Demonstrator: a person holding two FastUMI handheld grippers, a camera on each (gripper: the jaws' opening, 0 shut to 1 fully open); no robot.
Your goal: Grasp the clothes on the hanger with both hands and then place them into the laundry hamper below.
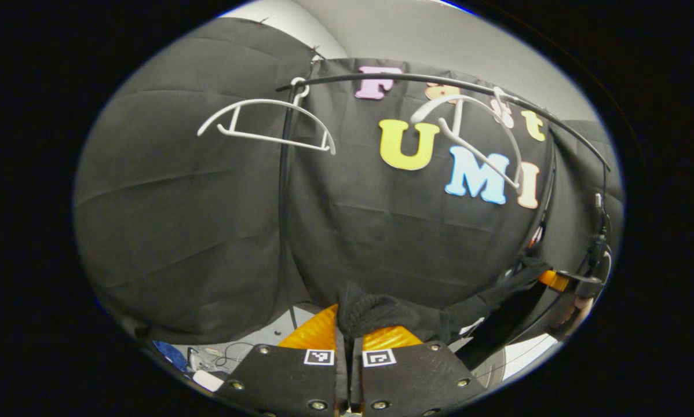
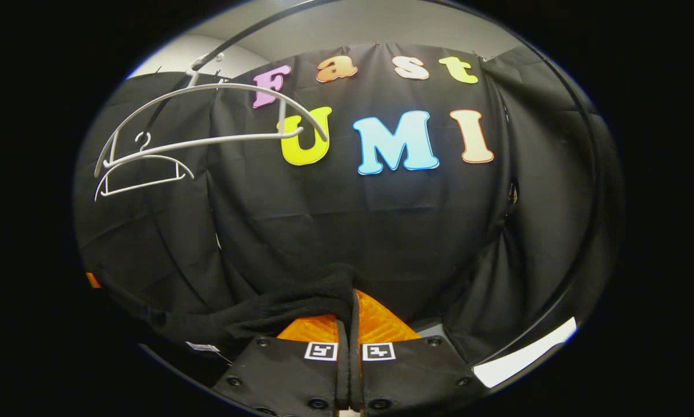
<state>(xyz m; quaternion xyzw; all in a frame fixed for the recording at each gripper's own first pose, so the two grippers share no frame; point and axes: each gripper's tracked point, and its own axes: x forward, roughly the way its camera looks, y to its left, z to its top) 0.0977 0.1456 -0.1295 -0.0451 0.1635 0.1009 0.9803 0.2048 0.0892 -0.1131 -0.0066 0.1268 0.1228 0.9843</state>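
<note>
My left gripper (image 1: 347,341) and right gripper (image 2: 350,336) each pinch the black garment (image 1: 393,315), low centre, off the hangers (image 1: 266,121). I lower both evenly toward the hamper.

A black garment (image 1: 393,315) hangs stretched low at six o'clock; two bare white hangers (image 1: 269,121) sit at eleven and one.

Bare hangers (image 1: 266,124) on rail (image 1: 439,81) overhead

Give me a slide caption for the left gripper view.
Left gripper pinching a black garment below two bare white hangers on the rail.
</note>
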